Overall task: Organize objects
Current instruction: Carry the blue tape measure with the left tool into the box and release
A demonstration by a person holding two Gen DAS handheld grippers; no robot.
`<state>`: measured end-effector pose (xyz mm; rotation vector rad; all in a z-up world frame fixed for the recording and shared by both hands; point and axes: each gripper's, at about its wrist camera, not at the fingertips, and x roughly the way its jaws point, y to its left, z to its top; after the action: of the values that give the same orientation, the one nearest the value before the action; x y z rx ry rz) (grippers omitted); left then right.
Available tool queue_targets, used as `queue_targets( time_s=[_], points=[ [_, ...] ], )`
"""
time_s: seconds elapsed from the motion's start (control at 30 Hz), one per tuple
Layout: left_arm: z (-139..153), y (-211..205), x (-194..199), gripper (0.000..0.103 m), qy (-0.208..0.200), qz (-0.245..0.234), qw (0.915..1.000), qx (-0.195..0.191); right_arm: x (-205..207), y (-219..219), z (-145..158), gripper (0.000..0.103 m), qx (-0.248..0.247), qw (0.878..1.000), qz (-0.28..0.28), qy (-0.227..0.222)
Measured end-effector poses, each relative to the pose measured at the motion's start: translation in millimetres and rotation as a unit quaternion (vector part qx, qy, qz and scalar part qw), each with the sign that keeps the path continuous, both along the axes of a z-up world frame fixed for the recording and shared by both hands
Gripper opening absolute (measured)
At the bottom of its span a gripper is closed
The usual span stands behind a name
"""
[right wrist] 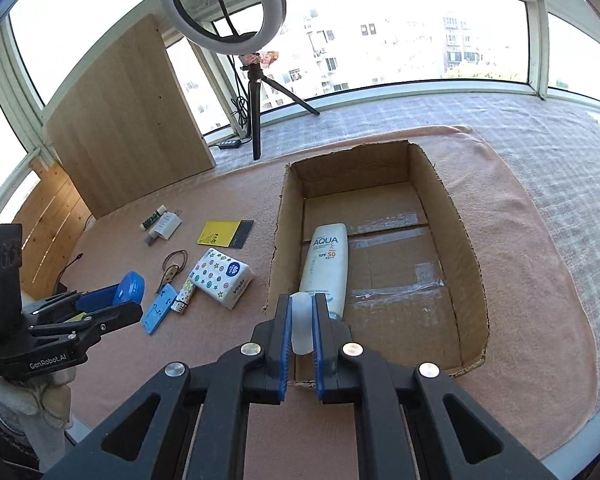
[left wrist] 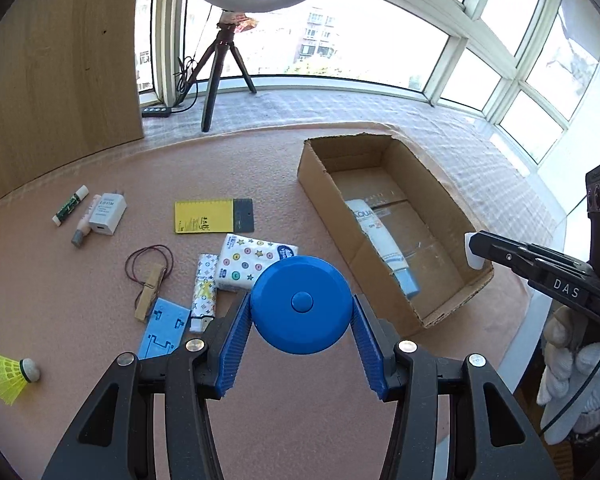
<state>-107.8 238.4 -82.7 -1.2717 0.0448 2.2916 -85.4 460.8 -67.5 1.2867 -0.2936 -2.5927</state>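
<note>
My left gripper is shut on a round blue tape measure and holds it above the pink mat, left of the cardboard box. It also shows in the right wrist view. My right gripper is shut on a small translucent white piece over the near edge of the box; the piece also shows in the left wrist view. A white AQUA sunscreen tube lies inside the box.
On the mat left of the box lie a tissue pack, lighter, blue plastic piece, clothespin with hair tie, yellow card, charger, lip balm and a yellow shuttlecock. A ring-light tripod stands behind.
</note>
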Motion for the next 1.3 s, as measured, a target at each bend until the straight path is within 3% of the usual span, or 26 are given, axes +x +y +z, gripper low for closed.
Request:
queue_targets(
  time_s=[0.63,0.73,0.77,0.83,1.3],
  points=[
    [-13,165,-75,0.054,-0.001,-0.065,0.9979,-0.004,-24,51,-17,0.009,-0.001,1.0,-0.008,0.001],
    [-14,178,-81,0.054,-0.008,-0.073,0.9973,0.004,-25,57,-17,0.024,-0.002,1.0,-0.009,0.006],
    [-15,180,-82,0.056,-0.01,-0.068,0.9977,0.005,-24,58,-17,0.036,-0.003,1.0,-0.008,0.004],
    [-15,181,-85,0.058,-0.012,-0.062,0.998,0.009,-20,61,-14,0.042,-0.003,1.0,-0.015,0.014],
    [-8,132,-77,0.059,-0.006,-0.035,0.9993,0.009,-11,61,-13,0.045,-0.024,0.999,-0.026,0.003]
  ],
)
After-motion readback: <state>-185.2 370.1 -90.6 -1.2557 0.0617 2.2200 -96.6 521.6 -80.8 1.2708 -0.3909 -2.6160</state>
